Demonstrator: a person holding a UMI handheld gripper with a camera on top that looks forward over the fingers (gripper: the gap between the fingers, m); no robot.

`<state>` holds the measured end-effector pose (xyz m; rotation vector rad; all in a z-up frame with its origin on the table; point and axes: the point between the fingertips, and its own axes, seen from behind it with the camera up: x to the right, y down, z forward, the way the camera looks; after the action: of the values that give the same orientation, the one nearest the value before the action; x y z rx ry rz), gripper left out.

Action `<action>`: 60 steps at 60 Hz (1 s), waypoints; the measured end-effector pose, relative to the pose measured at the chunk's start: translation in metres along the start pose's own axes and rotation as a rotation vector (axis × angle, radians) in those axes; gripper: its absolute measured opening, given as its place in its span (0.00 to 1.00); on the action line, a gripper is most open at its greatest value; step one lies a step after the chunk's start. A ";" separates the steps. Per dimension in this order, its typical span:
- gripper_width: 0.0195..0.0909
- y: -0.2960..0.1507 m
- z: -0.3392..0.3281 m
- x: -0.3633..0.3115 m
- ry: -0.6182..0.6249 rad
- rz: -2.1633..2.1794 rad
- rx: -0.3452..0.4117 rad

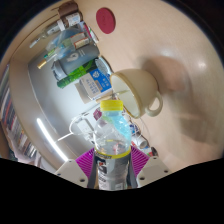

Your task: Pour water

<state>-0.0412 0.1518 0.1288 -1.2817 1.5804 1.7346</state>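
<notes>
Bottle tipped toward the cup, spill risk at the rim.

My claw (112,160) is clenched on the clear plastic water bottle with the yellow cap (113,132), its cap at twelve o'clock, touching the cream ceramic cup (137,90) on the pale counter (185,60); I judge misalignment would splash water outside.

Camera setup: I have one wide-angle view, riding on the tongs (112,158).
It looks forward along both fingers, tilted, very near the bottle (112,135), facing the cup (135,90) and counter (185,75) beyond.
</notes>
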 end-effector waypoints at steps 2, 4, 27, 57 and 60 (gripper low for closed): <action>0.43 0.002 0.000 -0.001 -0.002 -0.004 -0.005; 0.42 0.004 0.000 -0.003 -0.009 -0.018 -0.010; 0.43 0.056 -0.006 -0.064 -0.105 -0.933 -0.068; 0.43 -0.167 -0.086 -0.224 -0.071 -1.966 0.477; 0.43 -0.194 -0.082 -0.212 -0.049 -1.966 0.461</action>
<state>0.2429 0.1712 0.2186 -1.4543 0.0845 0.0941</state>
